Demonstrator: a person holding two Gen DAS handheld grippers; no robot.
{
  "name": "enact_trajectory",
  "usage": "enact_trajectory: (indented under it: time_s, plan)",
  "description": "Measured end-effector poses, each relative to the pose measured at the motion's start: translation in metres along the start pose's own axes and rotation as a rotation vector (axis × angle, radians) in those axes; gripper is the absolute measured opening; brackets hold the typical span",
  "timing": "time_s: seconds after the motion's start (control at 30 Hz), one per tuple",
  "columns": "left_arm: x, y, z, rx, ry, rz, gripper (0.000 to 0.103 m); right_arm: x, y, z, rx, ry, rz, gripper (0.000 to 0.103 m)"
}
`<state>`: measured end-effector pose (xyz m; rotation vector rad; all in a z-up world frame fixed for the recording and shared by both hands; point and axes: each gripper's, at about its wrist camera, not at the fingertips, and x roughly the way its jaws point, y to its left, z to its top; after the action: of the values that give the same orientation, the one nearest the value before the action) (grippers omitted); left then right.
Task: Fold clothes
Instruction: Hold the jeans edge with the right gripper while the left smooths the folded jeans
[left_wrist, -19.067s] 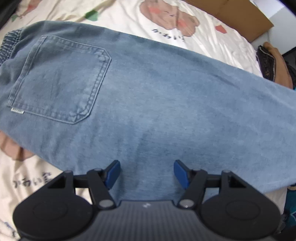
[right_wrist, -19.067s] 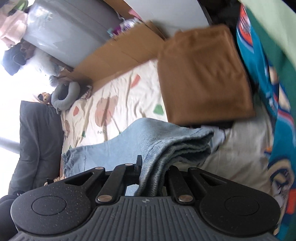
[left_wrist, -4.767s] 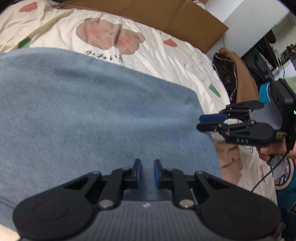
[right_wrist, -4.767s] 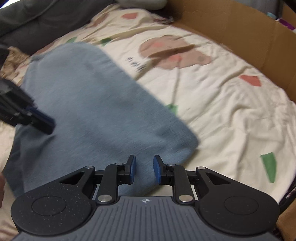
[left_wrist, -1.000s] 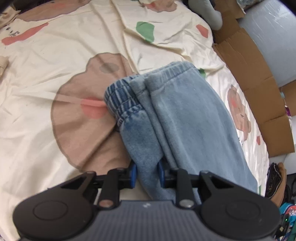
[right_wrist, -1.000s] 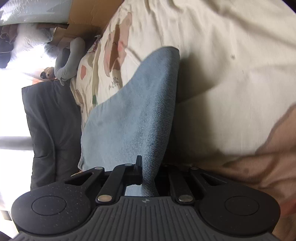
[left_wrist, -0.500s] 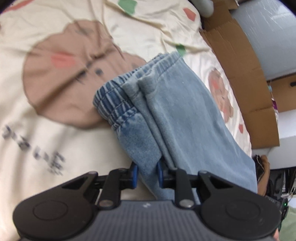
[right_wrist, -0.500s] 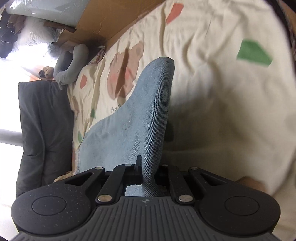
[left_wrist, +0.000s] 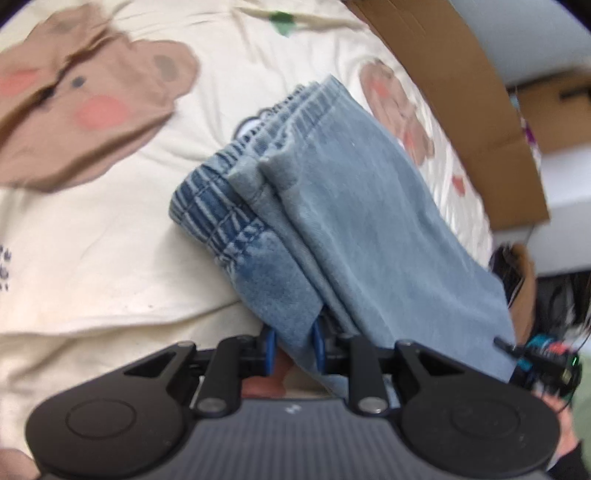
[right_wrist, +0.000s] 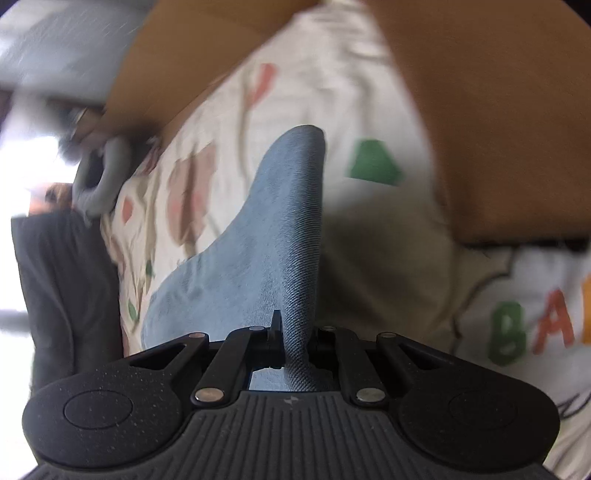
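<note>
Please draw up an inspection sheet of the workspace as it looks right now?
Surface: cream bedsheet printed with brown bears and green shapes, wrinkled.
Job's things: folded blue jeans, elastic waistband toward the left of the left wrist view, lifted at both ends.
Clutter: brown folded garment at the bed's edge; grey neck pillow.
Grippers: left tool shut on the jeans' layered corner; right tool shut on the folded edge.
Cables: thin dark cable by the right hand; blurred.
Surroundings: cardboard sheet along the bed, dark sofa, white printed fabric.
</note>
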<state>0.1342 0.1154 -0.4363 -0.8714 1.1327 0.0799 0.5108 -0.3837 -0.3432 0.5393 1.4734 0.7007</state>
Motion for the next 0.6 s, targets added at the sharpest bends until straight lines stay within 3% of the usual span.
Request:
enact_trajectory:
  time_s: [0.2, 0.37, 0.6]
  plan:
    - [-0.013, -0.015, 0.0, 0.072, 0.06, 0.027, 0.025, 0.015, -0.041, -0.01, 0.076, 0.002, 0.031, 0.017]
    - [-0.043, -0.03, -0.002, 0.136, 0.002, 0.035, 0.026, 0.014, -0.062, -0.018, 0.107, -0.004, 0.142, 0.043]
    - [-0.076, -0.042, -0.002, 0.171, -0.049, 0.067, 0.026, 0.013, -0.085, -0.038, 0.119, 0.004, 0.222, 0.043]
